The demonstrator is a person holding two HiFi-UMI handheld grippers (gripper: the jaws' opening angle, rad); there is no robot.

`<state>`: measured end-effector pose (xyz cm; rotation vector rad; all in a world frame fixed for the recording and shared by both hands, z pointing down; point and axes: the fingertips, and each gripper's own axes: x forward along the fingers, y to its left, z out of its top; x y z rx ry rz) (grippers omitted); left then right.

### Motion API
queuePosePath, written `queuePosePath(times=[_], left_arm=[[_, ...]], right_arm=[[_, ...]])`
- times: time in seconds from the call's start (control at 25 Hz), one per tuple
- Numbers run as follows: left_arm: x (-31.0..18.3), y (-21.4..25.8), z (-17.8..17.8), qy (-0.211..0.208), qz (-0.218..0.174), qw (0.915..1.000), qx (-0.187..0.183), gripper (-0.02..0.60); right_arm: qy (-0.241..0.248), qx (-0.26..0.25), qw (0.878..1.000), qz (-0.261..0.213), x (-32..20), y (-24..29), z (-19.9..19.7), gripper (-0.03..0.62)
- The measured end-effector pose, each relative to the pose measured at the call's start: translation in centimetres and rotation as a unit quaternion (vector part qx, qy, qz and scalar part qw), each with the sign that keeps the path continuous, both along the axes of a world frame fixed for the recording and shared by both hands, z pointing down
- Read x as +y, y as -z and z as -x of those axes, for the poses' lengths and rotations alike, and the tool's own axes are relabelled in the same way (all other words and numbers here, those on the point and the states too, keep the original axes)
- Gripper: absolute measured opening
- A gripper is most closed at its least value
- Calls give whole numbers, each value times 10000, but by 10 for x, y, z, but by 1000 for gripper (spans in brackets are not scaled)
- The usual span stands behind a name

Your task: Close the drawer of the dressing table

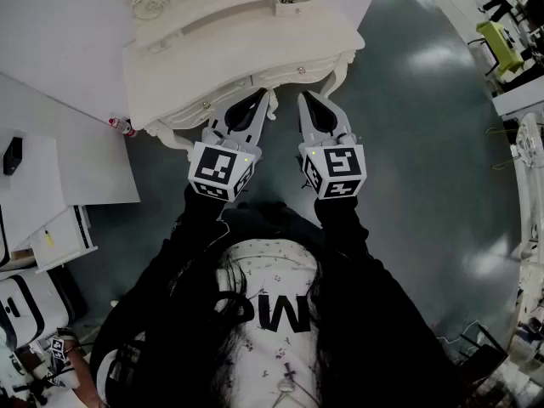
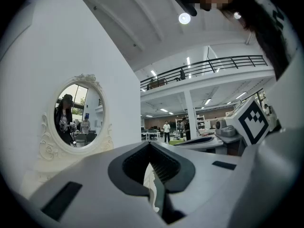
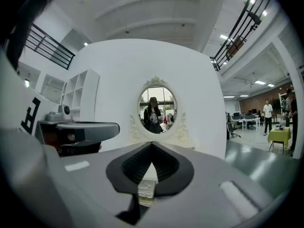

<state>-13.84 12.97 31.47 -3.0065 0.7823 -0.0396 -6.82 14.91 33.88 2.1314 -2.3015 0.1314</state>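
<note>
Showing dressing table (image 1: 238, 49): drawer (image 1: 280, 76) front apparently near flush under tabletop. Left gripper (image 1: 263, 97), right gripper (image 1: 303, 97): jaws pressed together, empty, tips at drawer front. Closing judged nearly complete.

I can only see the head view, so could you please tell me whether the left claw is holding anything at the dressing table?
Observer: No. In the left gripper view, the left claw has its tips together with nothing between them.
Operator: Thank you. And the right one?
Observer: The right claw is shut and empty too.
Operator: What stands ahead of it?
Observer: An oval mirror in a carved cream frame stands straight above its tips, with a person reflected in it.
</note>
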Motion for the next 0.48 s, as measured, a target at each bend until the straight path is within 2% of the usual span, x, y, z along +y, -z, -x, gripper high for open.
queuePosePath(times=[0.48], left_arm=[[7, -19, -23, 142, 211, 9996, -82, -2]], right_arm=[[196, -86, 9997, 83, 5, -17, -19, 8]])
